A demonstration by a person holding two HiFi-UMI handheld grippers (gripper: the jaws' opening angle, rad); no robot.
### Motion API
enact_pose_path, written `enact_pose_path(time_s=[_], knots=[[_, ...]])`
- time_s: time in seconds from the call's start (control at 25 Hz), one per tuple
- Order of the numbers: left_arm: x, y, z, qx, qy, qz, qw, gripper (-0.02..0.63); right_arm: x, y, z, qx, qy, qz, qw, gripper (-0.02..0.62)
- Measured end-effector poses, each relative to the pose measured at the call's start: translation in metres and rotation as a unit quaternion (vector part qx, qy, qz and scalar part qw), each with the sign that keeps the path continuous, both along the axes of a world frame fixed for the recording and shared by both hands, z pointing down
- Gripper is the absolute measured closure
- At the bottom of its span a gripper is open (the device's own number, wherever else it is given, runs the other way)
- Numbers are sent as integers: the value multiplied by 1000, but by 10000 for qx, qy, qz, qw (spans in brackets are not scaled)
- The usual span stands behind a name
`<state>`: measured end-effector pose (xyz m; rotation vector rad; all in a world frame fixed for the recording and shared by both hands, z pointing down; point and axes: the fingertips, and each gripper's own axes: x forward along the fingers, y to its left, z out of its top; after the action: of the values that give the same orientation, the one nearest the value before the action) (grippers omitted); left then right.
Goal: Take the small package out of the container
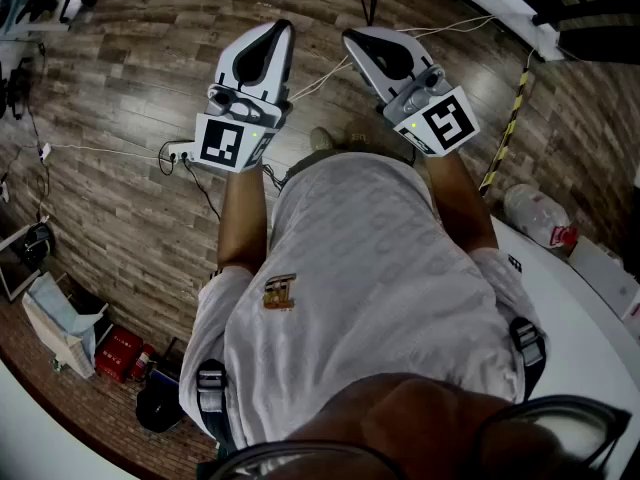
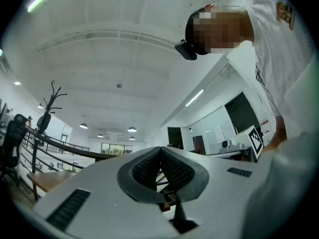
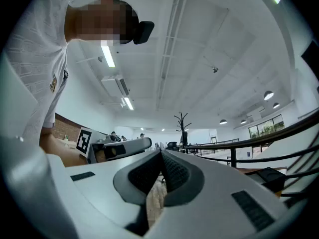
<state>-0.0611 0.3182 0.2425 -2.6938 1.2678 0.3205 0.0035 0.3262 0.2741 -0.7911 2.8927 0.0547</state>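
No container or small package shows in any view. In the head view the person holds both grippers in front of the body, above a wooden floor. My left gripper (image 1: 270, 30) is shut, its dark pads meeting at the tip (image 2: 160, 151) with nothing between them. My right gripper (image 1: 360, 40) is also shut and empty (image 3: 161, 153). Both gripper views look up at a white ceiling with lamps. The left gripper (image 3: 119, 147) appears beside the right one in the right gripper view.
A white table edge (image 1: 600, 308) curves along the right of the person. A plastic bottle (image 1: 535, 216) lies on the floor near it. Cables and a power strip (image 1: 180, 153) lie under the left gripper. A red box (image 1: 118, 353) sits at lower left.
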Motion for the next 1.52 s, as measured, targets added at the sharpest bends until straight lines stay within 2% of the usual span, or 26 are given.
enact_pose_path(time_s=[0.64,1.52], knots=[[-10,-4,2,14,77,-5,10000,587,-6,-3,0,-52,-65,0,10000,563],[-74,-30,5,115,251,151,9995,588,-61,-24,5,-60,129,266,9995,563]])
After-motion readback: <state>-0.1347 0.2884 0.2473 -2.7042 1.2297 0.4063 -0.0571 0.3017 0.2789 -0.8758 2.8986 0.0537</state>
